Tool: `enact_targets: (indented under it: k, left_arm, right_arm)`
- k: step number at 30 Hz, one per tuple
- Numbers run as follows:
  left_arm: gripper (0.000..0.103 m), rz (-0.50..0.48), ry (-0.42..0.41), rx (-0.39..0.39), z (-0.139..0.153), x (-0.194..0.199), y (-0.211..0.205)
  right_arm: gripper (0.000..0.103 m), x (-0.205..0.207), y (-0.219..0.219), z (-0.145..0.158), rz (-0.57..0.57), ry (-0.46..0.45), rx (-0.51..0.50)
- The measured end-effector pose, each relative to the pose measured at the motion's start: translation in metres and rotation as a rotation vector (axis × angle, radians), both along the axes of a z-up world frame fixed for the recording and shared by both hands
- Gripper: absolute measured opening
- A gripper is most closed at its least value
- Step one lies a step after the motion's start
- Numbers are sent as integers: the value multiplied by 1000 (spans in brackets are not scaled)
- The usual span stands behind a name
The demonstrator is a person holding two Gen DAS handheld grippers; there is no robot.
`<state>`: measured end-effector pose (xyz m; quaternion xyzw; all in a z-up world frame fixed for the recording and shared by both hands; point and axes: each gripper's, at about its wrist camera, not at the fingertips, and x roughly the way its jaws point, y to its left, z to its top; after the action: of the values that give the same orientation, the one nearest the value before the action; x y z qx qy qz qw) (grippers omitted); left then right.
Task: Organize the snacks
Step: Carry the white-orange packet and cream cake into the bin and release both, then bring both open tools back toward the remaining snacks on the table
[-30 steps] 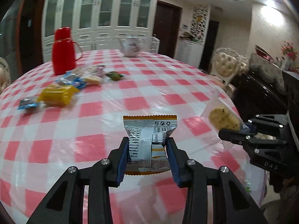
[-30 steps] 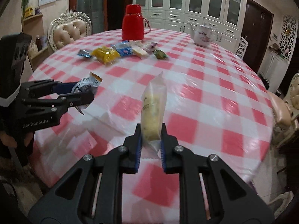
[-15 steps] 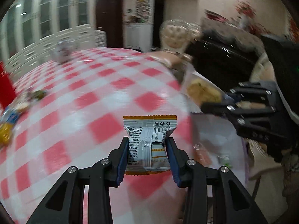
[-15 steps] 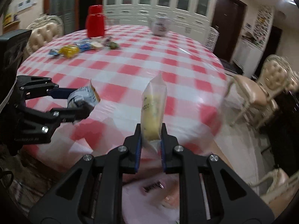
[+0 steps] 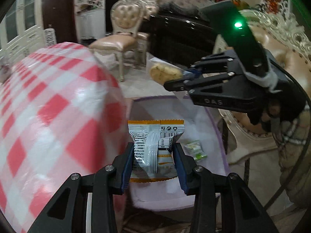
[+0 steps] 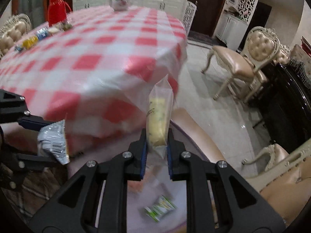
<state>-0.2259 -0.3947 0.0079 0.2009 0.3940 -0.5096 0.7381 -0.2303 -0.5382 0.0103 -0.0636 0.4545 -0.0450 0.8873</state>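
At six o'clock in the left wrist view, the left gripper (image 5: pixel 153 161) pinches a silver-and-orange foil snack packet (image 5: pixel 154 147) upright between its blue pads, hanging over a pale lilac round basket (image 5: pixel 219 136) beside the table. Inside that basket, at four o'clock of the packet, lies a small green-and-white wrapped sweet (image 5: pixel 195 150). Up at two o'clock, the right gripper (image 5: pixel 175 79) clamps a clear plastic bag holding a yellow biscuit (image 5: pixel 165 72), well above the basket rim. From the right wrist view, that bag (image 6: pixel 158 116) stands upright between the pressed-in fingers (image 6: pixel 142 151). Out at ten o'clock spreads the round table with a red-and-white checked cloth (image 6: pixel 93 62), more wrapped snacks (image 6: pixel 37 38) at its far edge beside a red plastic flask (image 6: pixel 56 8), and a white floral teapot (image 6: pixel 119 0) beyond.
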Motion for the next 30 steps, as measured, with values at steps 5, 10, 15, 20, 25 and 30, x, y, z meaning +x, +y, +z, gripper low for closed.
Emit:
enact_targets:
  k: [5,10,15,20,25,30]
  left_arm:
    - [42,-102,54,28,-16,-14,-24]
    - [59,-142,113,39,-25,-20,-27]
    - [60,-12,108,-67,-1,9,7]
    - [72,182,45,-235,37,41,78]
    - [86,440,-50,-345,64,78,159]
    - [87,692,-79,-300,59,114,241]
  right_arm:
    - [21,-9,-13,-25,31,119,-49]
    - [26,-16,-16,-38,38,204,-125]
    - [32,-12,-17,-15,-21,124,-108]
    - [36,4,4,12,-21,-14,-59]
    - [70,29,35,34,-25,-175,134]
    - [71,72,94,46,67,-198,276]
